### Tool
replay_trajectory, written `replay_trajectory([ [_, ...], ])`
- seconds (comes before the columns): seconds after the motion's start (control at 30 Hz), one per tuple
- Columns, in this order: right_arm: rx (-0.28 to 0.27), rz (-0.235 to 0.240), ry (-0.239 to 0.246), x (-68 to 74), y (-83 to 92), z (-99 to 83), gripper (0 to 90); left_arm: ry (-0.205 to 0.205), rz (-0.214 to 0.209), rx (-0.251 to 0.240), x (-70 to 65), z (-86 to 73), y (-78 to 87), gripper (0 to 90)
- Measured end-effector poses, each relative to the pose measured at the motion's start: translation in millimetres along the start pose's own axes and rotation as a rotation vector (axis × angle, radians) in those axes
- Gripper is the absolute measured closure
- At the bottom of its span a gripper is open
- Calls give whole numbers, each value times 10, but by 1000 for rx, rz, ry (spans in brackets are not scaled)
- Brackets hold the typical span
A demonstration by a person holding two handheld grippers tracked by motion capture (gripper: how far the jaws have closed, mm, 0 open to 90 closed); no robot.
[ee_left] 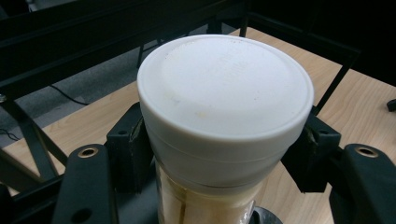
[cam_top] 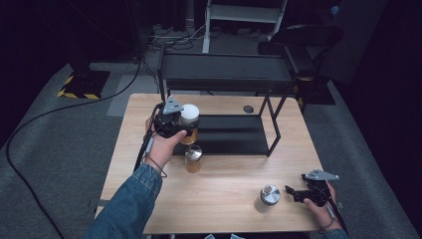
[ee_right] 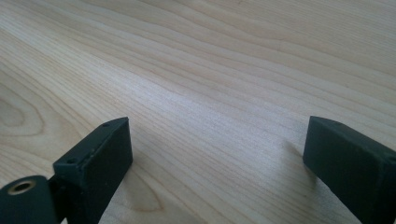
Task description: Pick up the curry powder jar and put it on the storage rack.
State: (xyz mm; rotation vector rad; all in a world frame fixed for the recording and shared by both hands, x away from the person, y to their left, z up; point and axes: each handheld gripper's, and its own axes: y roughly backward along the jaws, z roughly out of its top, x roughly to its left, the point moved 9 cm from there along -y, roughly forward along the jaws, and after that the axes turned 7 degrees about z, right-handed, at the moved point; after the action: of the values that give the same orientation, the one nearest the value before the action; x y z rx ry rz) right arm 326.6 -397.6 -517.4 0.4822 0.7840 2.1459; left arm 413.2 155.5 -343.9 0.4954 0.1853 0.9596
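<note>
My left gripper (cam_top: 180, 123) is shut on a white-lidded jar (cam_top: 189, 121) of amber contents, held above the table's left half by the shelf's front edge. In the left gripper view the jar (ee_left: 224, 107) sits between both jaws, clamped just under its lid. A second jar with a silver lid (cam_top: 193, 158) stands on the table just in front of it. A third, silver-lidded jar (cam_top: 268, 196) stands near the front right. My right gripper (cam_top: 289, 191) is open, low over the wood just right of that jar; its fingers (ee_right: 100, 154) hold nothing.
A black two-level metal shelf rack (cam_top: 224, 130) stands on the back half of the wooden table (cam_top: 224, 174). A dark round grommet (cam_top: 248, 109) sits in the tabletop behind the rack. A black cable (cam_top: 50, 112) crosses the grey floor at left.
</note>
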Motion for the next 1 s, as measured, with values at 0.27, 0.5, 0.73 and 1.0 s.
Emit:
replay_trajectory([
  [0.27,-1,-8,-7,14,1,-3,80,-18,0,32,-2,31,-180,339],
  [0.5,-1,-9,-8,15,2,-4,80,-18,-1,71,-8,-3,-376,337],
  [0.73,-1,-12,-11,20,2,-4,80,-15,6,110,-9,-27,-551,337],
  [1.0,-1,-12,-11,21,3,-5,80,-35,18,169,-13,-58,-721,336],
])
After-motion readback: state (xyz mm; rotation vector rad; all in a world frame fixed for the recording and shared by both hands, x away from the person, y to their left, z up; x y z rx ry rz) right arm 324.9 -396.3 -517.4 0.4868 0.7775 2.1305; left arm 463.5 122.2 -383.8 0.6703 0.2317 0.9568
